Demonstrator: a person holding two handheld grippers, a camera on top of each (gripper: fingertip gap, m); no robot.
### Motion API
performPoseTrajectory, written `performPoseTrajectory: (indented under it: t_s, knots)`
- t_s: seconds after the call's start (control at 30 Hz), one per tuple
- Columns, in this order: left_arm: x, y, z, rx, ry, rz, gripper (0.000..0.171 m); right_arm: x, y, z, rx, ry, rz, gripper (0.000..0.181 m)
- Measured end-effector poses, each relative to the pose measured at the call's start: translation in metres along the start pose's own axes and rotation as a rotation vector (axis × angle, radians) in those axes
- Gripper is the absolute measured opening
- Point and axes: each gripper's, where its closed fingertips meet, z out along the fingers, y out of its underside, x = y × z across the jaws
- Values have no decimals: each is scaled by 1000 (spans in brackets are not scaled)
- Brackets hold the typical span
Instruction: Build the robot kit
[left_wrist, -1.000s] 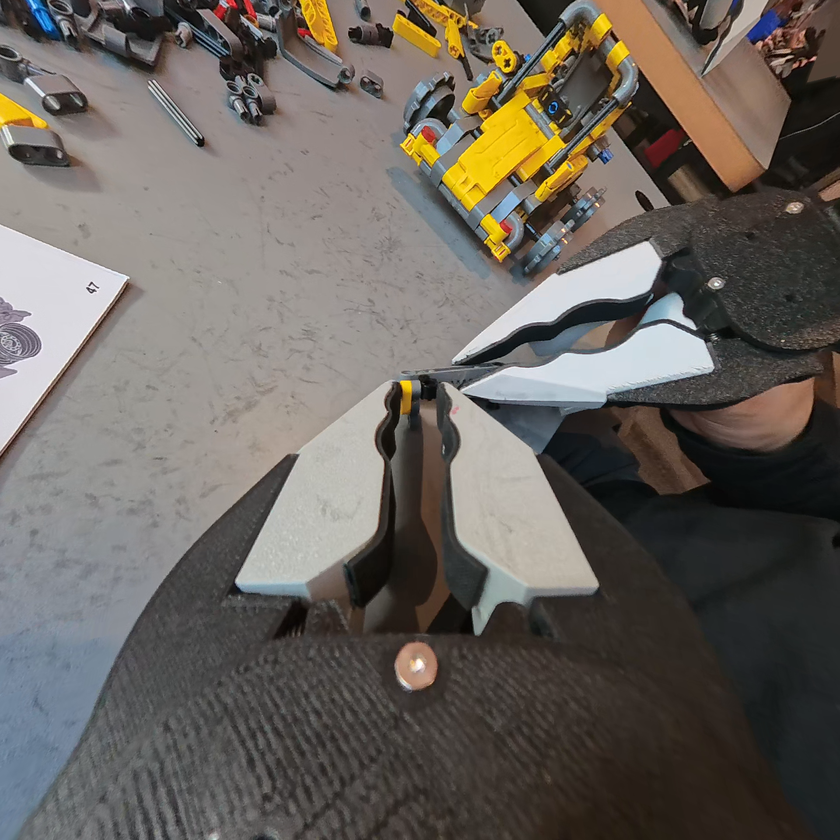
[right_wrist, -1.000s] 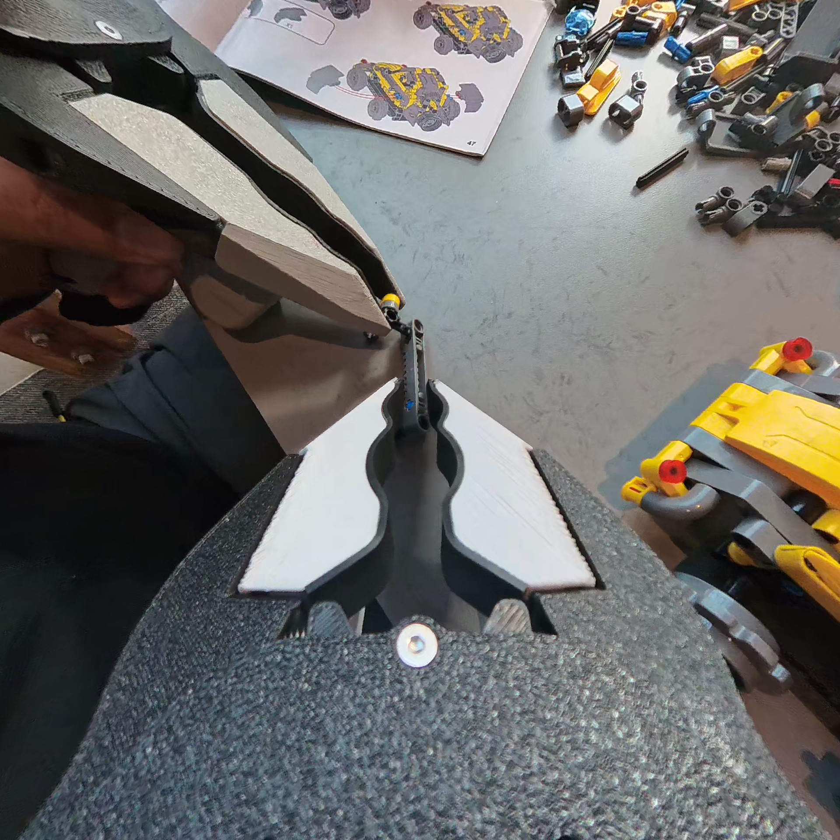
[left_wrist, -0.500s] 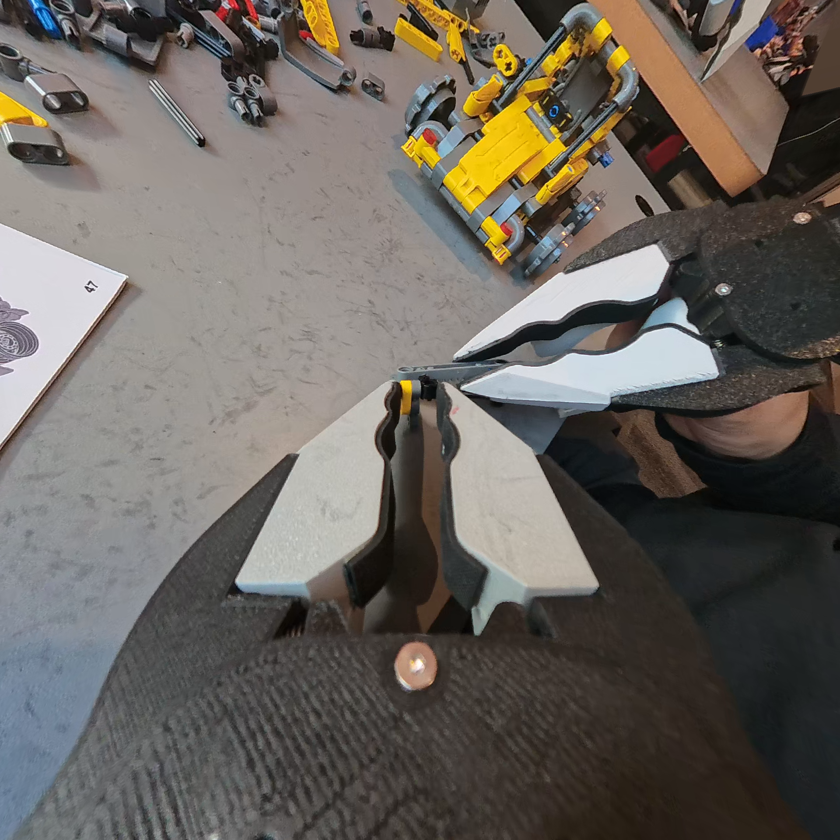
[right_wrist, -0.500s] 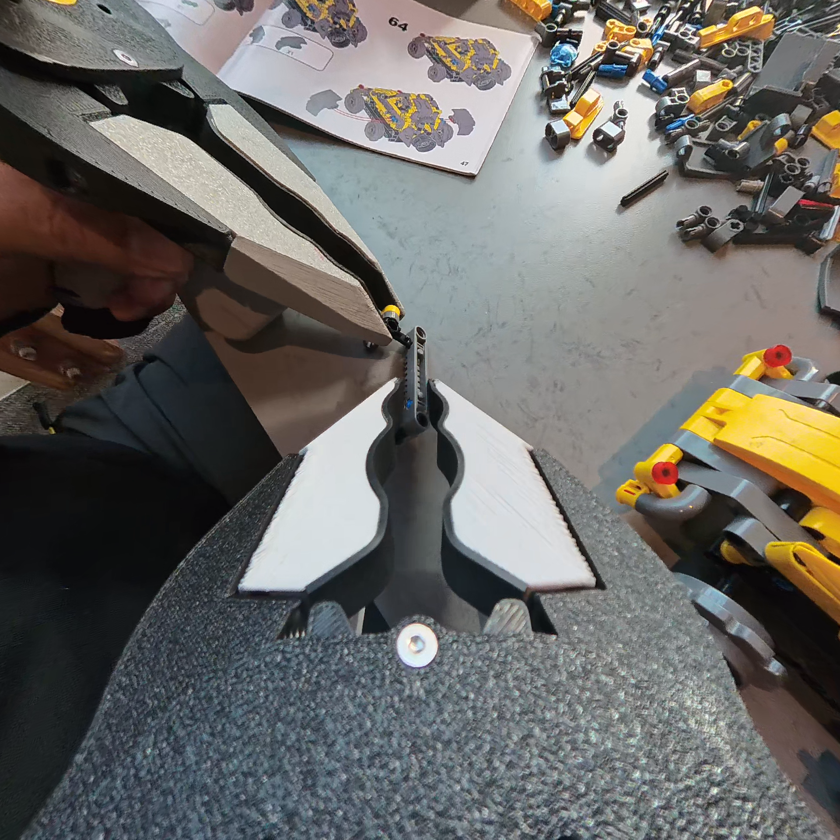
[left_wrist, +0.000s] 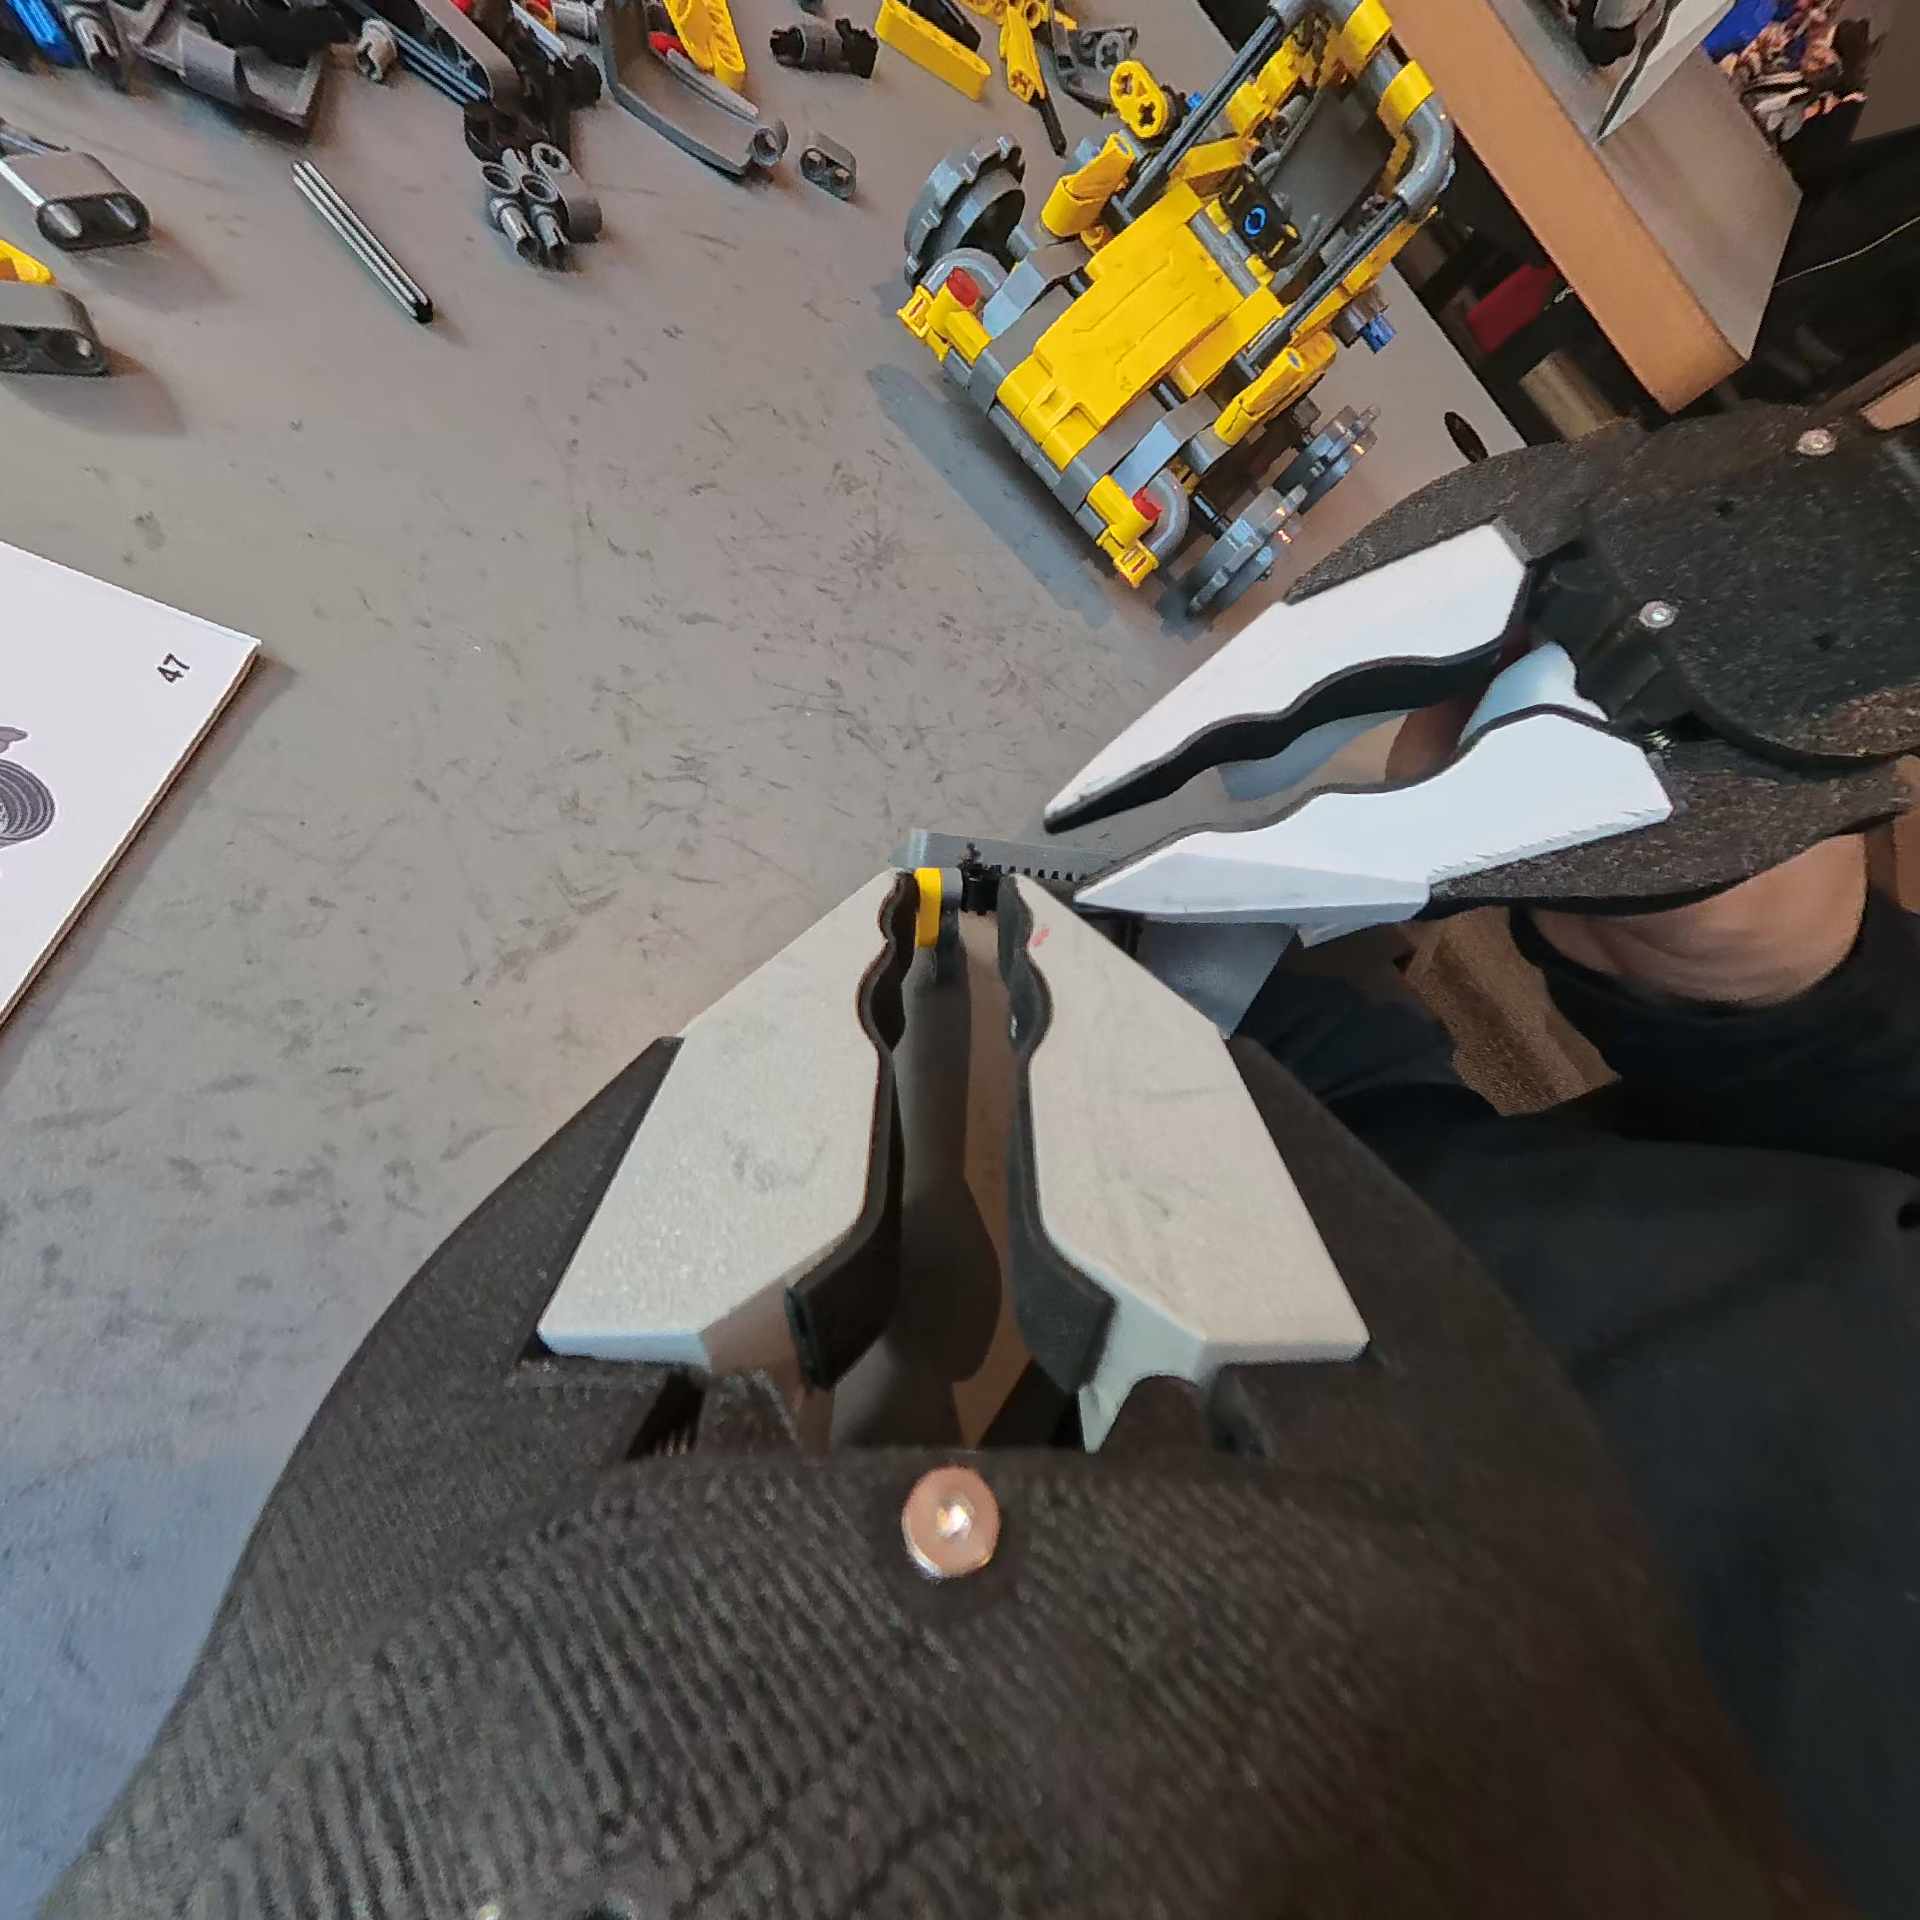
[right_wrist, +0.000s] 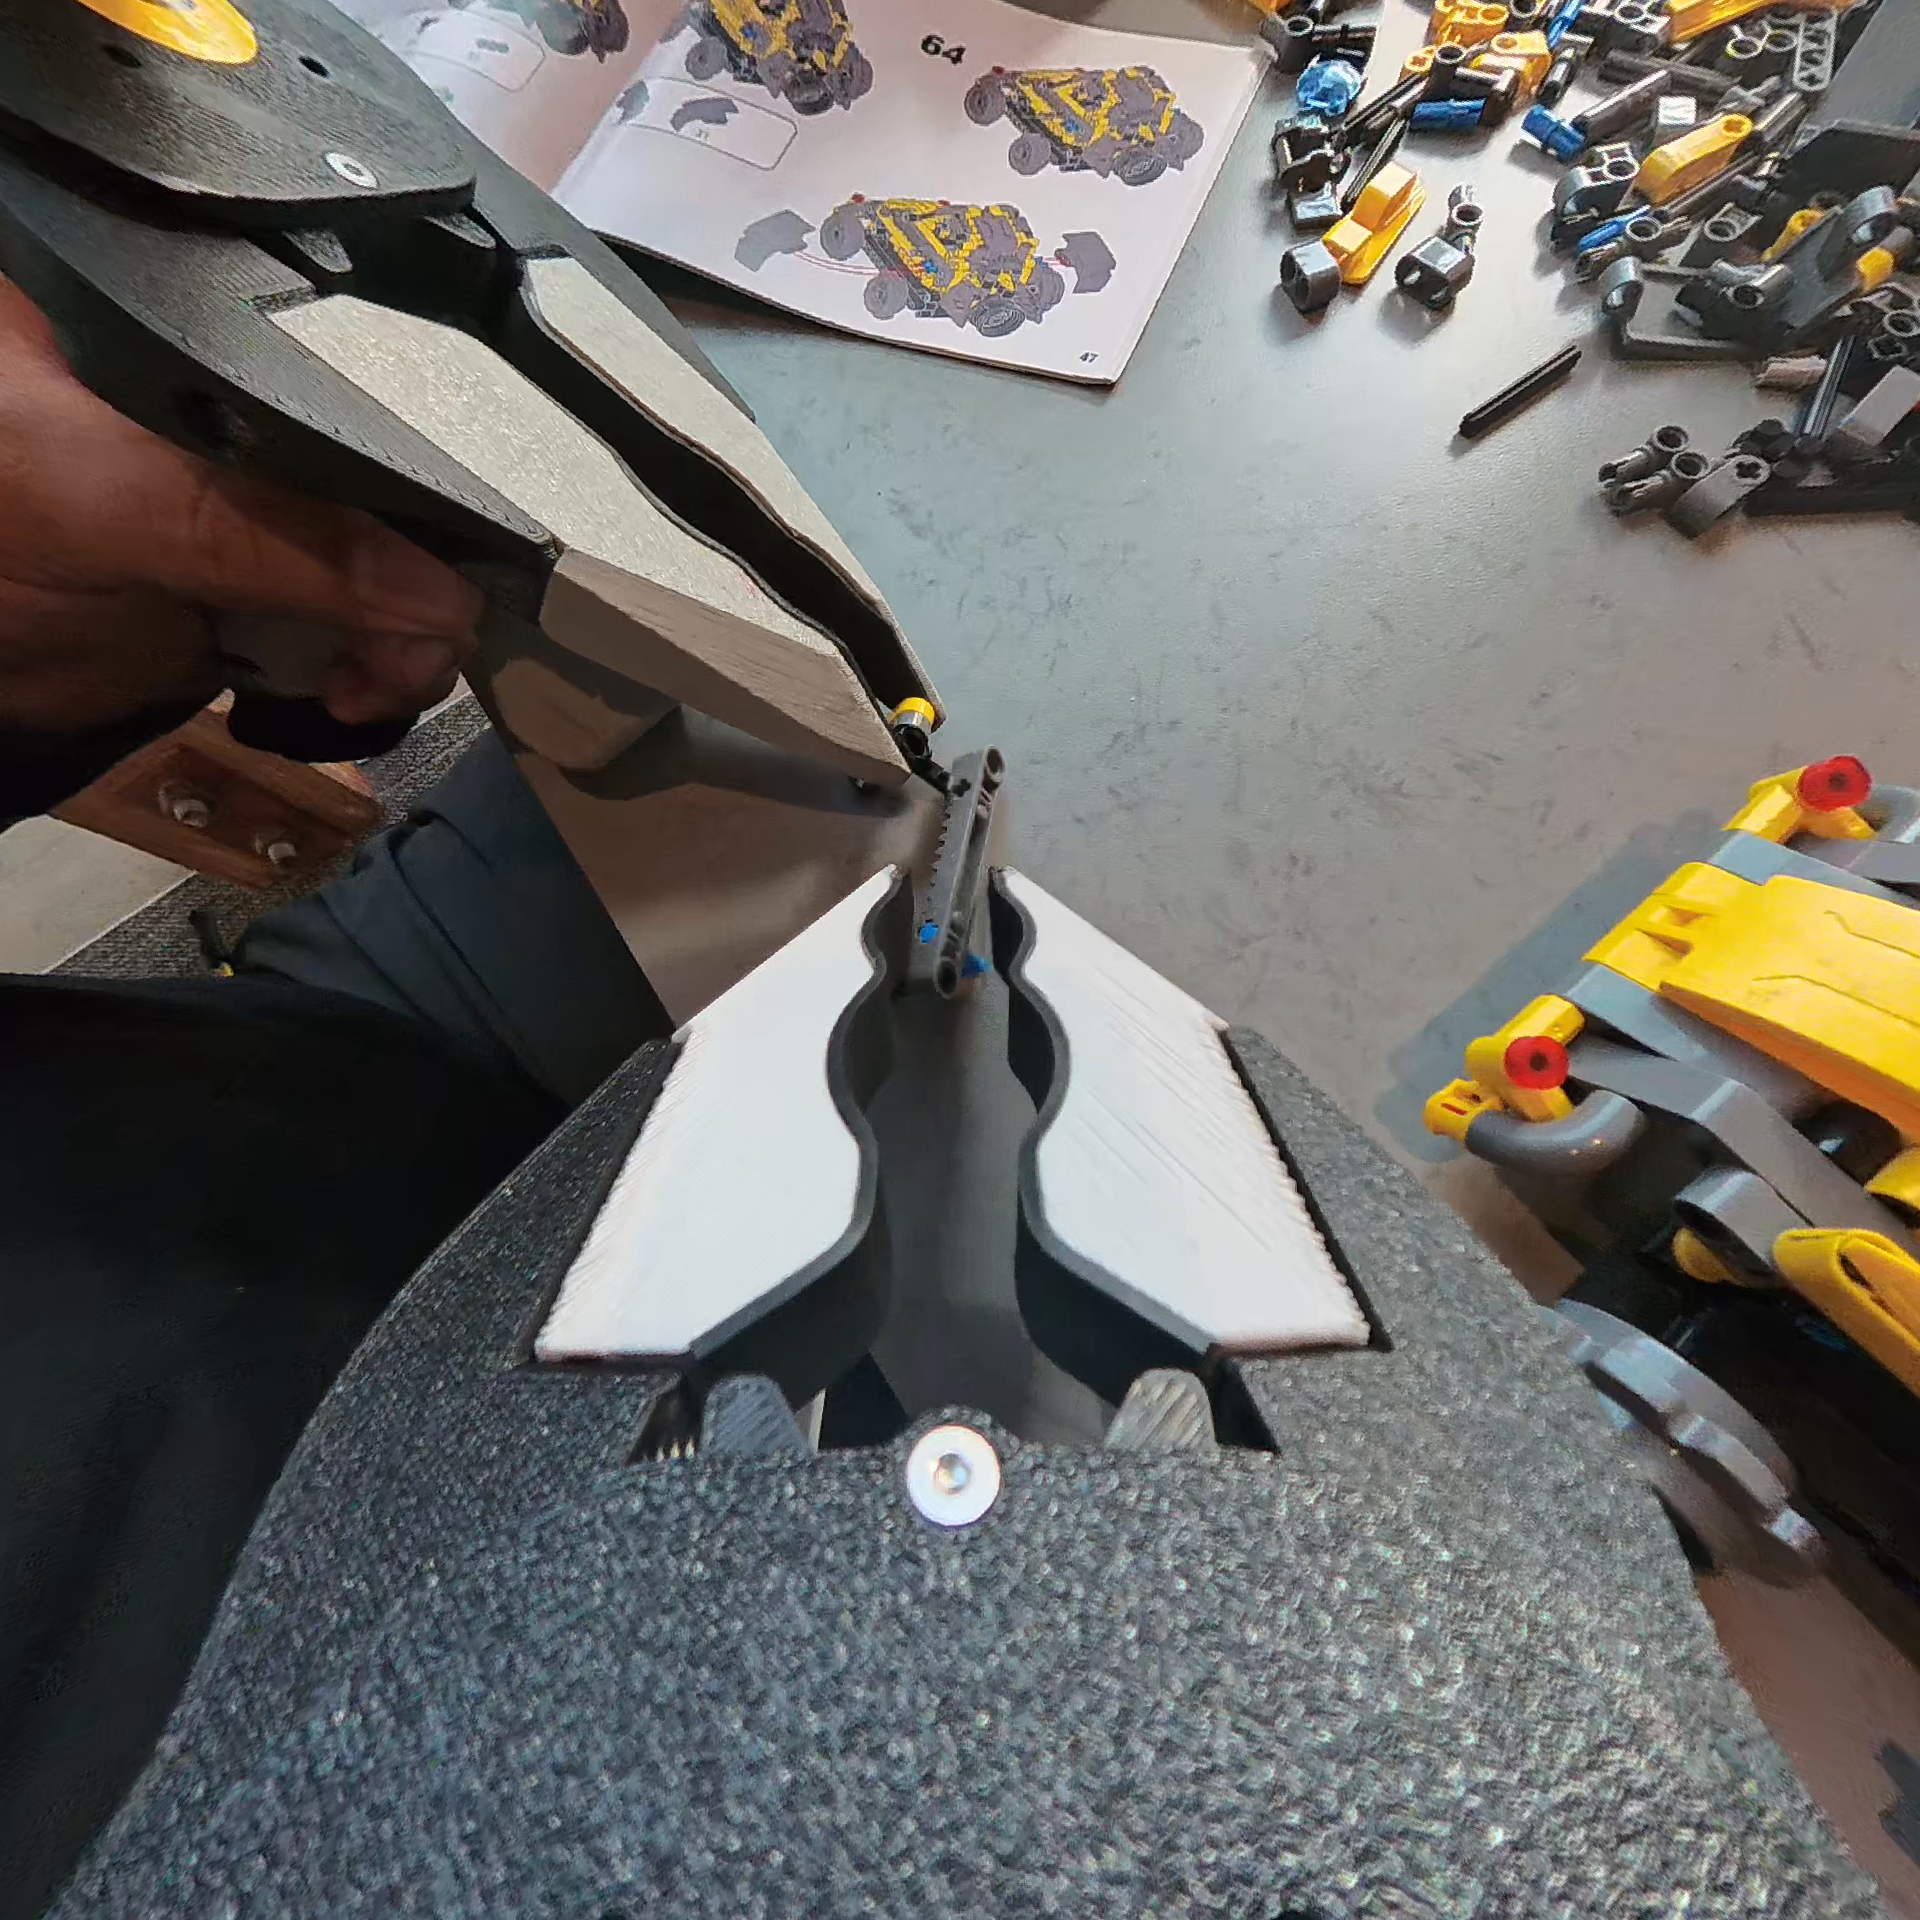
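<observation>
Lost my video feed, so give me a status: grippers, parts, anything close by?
Left gripper shut on yellow-and-black pin. Right gripper shut on grey toothed beam. Pin tip meets beam's far end above table. Yellow model vehicle beside right gripper.

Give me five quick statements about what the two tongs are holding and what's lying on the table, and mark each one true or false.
1. The right tongs grip a dark grey toothed beam. True.
2. The left tongs are empty. False: they pinch a small yellow and black pin piece.
3. The yellow and grey vehicle model rests on the table. True.
4. The instruction booklet lies closed. False: it lies open, showing pictures of the model.
5. The loose parts sit sorted in a tray. False: they lie scattered on the table.
</observation>
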Motion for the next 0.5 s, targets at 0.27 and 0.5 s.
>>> performPoseTrajectory:
  t_s: [0.27,0.5]
  knots:
    - [-1,-1,0,-9,3,7,14,1,-4,-1,-5,-73,45,24]
    - [-1,-1,1,-17,9,-1,14,3,-1,10,-83,-30,-48,23]
